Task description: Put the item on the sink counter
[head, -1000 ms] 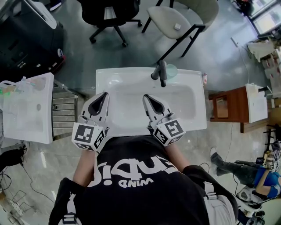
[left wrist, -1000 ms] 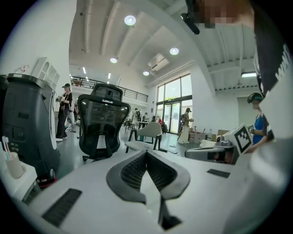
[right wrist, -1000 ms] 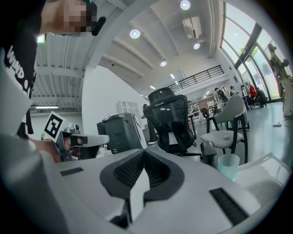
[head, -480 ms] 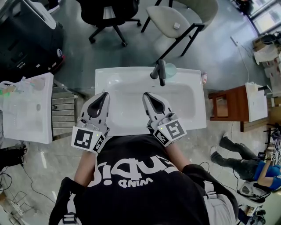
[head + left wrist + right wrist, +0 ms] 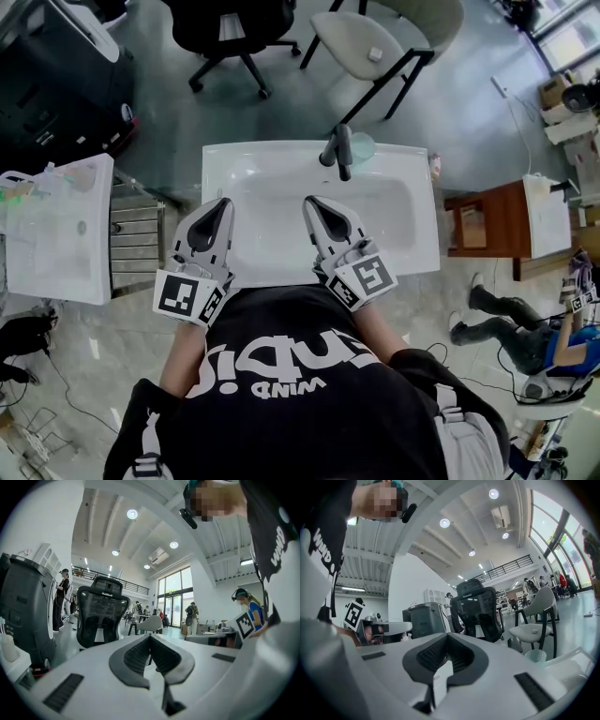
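Looking down in the head view, I hold both grippers over the near edge of the white sink (image 5: 281, 159). My left gripper (image 5: 223, 201) points over the basin's left side and my right gripper (image 5: 310, 202) over its middle, the two well apart. Each one narrows to a single tip with nothing in it. The faucet (image 5: 343, 155) stands at the middle of the back rim. The cup (image 5: 363, 148), pale and see-through, stands upright on that rim just beside the faucet, to its right, well away from both grippers. Beyond the sink stand a black chair (image 5: 234, 28) and a beige chair (image 5: 361, 42).

In the left gripper view, the left gripper (image 5: 150, 637) has its jaws pressed together. The ribbed pads meet along one line and nothing sits between them. The black chair (image 5: 102, 611) rises past the tips.

In the right gripper view, the right gripper (image 5: 447, 636) is likewise closed and empty. The cup (image 5: 536, 656) shows low on the right on the sink's white rim, with the beige chair (image 5: 534, 630) behind it.
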A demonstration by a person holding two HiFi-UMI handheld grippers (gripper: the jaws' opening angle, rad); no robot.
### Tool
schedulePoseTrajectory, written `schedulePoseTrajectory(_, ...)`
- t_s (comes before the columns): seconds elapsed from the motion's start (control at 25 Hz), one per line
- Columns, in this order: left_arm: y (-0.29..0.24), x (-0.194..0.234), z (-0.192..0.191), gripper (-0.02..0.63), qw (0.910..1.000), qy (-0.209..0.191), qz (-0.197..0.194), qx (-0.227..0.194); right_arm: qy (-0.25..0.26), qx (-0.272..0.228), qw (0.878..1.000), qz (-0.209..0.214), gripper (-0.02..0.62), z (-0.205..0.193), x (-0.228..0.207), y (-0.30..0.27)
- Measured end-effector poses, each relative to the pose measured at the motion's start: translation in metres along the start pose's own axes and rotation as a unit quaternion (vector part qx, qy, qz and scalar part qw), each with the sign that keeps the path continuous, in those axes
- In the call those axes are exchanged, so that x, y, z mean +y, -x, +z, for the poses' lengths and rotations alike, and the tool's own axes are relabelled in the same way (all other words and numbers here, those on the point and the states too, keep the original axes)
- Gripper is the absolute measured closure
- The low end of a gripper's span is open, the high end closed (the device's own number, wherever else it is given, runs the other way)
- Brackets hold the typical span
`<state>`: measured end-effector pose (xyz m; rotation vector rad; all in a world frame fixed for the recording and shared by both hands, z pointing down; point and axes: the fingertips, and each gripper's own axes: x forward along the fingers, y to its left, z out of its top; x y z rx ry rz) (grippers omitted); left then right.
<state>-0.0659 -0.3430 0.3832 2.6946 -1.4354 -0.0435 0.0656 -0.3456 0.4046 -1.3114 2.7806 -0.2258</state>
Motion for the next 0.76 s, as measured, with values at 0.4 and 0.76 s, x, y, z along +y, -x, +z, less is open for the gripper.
schedulePoseTrajectory(0.4,0.007,-0.001,-0.004,0.586,1.0,0.004,0.006,0.007,0.001,0.001,1.0,0.004,0.577,0.0,0.004,0.003)
schedulePoseTrajectory(0.76,0.012,-0.006,-0.007,0.586,0.9999,0.007,0.009,0.009,0.0,0.001,1.0,0.005,0.577,0.0,0.005,0.009)
